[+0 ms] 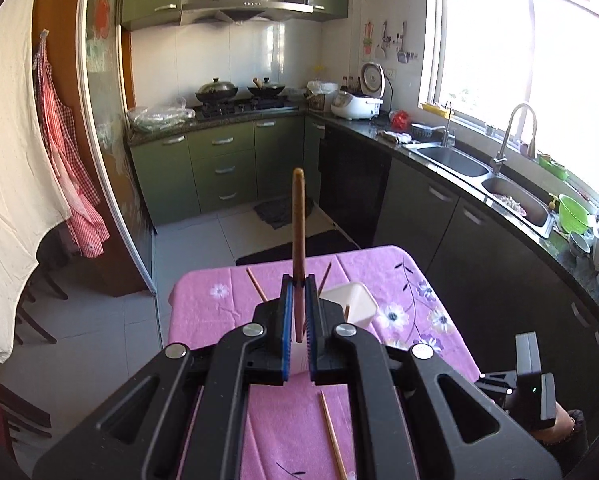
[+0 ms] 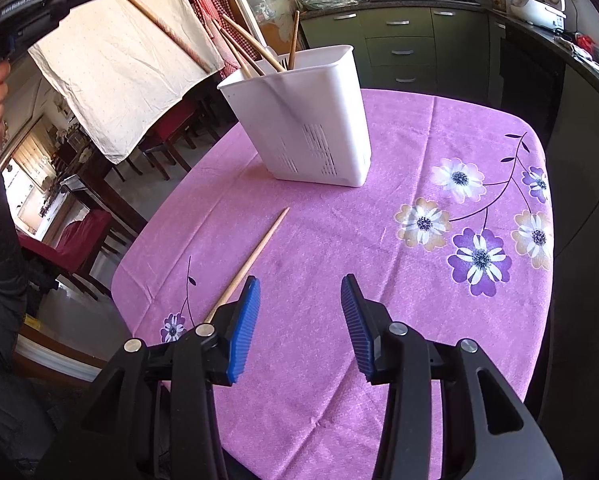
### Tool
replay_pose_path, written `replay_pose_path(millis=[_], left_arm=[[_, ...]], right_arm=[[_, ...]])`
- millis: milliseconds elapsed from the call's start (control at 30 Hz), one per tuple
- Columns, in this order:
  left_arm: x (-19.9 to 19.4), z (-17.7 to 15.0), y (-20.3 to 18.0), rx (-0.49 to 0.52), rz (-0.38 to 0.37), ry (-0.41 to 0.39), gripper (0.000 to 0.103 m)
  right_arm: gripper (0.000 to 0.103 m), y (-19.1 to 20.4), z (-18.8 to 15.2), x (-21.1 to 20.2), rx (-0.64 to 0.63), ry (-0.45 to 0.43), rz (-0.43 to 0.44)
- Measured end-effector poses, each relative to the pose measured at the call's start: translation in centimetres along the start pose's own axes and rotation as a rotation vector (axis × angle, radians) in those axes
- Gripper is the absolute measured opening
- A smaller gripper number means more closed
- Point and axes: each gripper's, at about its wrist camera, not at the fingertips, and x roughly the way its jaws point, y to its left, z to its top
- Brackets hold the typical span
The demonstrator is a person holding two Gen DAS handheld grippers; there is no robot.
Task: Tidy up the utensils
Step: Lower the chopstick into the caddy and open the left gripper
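The left gripper (image 1: 298, 300) has its jaws pinched narrow on a brown wooden utensil handle (image 1: 298, 220), which stands up out of the blue pads and well above the pink flowered tablecloth (image 1: 399, 276); gripped near one end like this, the stick can be swung tip-down and dropped into a slot, which looks like the step in hand. The white utensil holder (image 2: 307, 120) stands at the far middle of the table, leaning slightly, with several wooden chopsticks and handles (image 2: 251, 46) already fanned out of its top towards the left; its open mouth faces up, so anything must enter from above. The right gripper (image 2: 299, 320) hangs low over the near edge of the cloth with its jaws half apart and nothing between them, seemingly ready for the next pick; a loose chopstick (image 2: 255, 258) lies flat on the cloth just left of its left pad, running diagonally towards the holder; thin and flat on soft fabric, it will probably need a pinch from directly above. In the left wrist view, loose chopsticks (image 1: 255, 284) also lie on the cloth at the far side.
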Motion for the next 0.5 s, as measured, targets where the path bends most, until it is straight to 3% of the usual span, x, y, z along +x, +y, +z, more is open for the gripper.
replay_pose_path(millis=[133,500], left_arm=[[1.8,1.5,-0.3,0.005,0.033,-0.024,0.006],[10.1,-2.3,-0.4,0.007,0.032,0.164,0.006]], right_arm=[[0.043,-0.5,-0.4,0.2,0.012,0.008,-0.001],[0.044,-0.8,-0.6,1.6,0.021,0.049,-0.009]])
